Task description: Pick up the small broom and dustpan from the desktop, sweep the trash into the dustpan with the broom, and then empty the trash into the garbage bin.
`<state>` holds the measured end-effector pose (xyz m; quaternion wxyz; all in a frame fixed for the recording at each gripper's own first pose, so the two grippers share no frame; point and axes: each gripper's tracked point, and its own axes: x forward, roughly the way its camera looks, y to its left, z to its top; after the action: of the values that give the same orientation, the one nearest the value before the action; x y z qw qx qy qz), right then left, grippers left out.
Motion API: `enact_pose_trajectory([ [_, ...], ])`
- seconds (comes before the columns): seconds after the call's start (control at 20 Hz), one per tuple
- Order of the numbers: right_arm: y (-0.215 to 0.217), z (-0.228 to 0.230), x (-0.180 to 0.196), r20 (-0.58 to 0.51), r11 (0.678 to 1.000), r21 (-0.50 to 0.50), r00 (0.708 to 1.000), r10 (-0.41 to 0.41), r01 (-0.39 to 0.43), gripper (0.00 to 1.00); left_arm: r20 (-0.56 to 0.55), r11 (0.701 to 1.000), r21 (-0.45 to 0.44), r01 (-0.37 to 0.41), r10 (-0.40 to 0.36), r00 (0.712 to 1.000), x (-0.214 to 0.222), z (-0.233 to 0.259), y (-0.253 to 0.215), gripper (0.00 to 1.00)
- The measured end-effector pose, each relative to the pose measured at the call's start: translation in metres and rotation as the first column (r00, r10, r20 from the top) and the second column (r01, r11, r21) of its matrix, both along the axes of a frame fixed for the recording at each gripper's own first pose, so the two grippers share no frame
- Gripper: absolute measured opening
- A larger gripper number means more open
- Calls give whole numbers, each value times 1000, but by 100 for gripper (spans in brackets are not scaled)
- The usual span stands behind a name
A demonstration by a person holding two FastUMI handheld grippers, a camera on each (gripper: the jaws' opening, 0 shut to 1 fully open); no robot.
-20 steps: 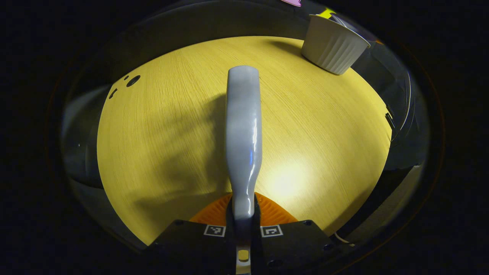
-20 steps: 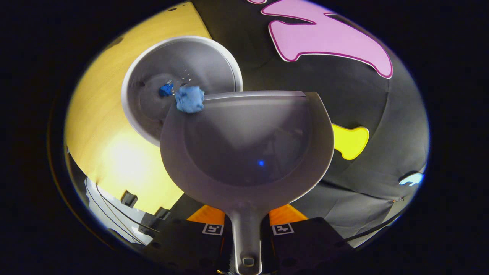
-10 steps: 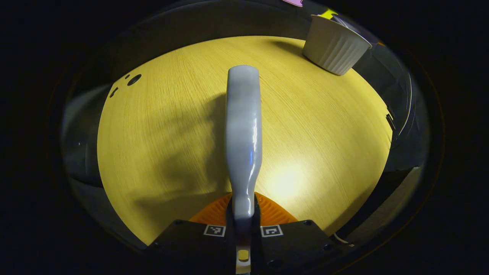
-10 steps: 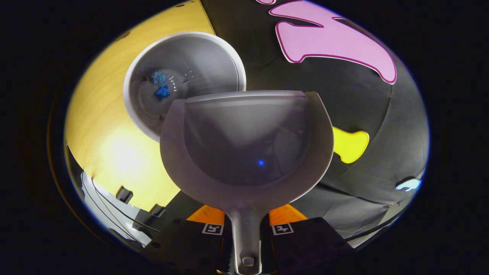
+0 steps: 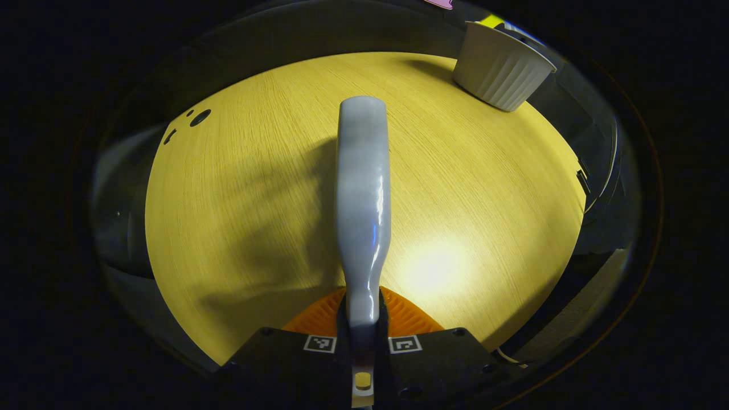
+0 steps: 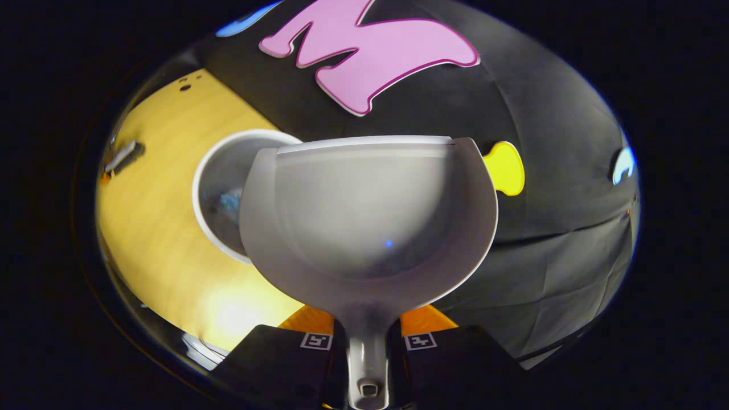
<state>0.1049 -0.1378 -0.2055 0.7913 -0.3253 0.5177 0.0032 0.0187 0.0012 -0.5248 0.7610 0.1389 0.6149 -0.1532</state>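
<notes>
Yellow wooden desktop [image 5: 239, 188], white ribbed garbage bin [image 5: 501, 71] near its edge.

The wooden tabletop [image 5: 478, 188] spreads across the left gripper view, with a bright glare patch [image 5: 433, 265] at about five o'clock and small dark holes [image 5: 199, 118] near ten o'clock. In the right gripper view, black cloth [image 6: 564, 228] drapes from twelve to four o'clock.
</notes>
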Motion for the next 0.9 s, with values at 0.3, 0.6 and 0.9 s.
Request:
enact_pose_trajectory([
  [0.3, 48, 49, -27, 89, 982, 186, 996, -25, 8, 30, -12, 1000, 11, 2, -2, 1000, -1, 1, 2, 19],
  [0.6, 139, 42, -81, 47, 932, 361, 999, 9, -25, 31, -18, 1000, 11, 0, 0, 1000, 0, -2, 1, 19],
  [0.9, 231, -24, -146, -88, 873, 483, 989, 116, -59, 31, -22, 1000, 8, 0, 0, 1000, 1, -4, 0, 19],
])
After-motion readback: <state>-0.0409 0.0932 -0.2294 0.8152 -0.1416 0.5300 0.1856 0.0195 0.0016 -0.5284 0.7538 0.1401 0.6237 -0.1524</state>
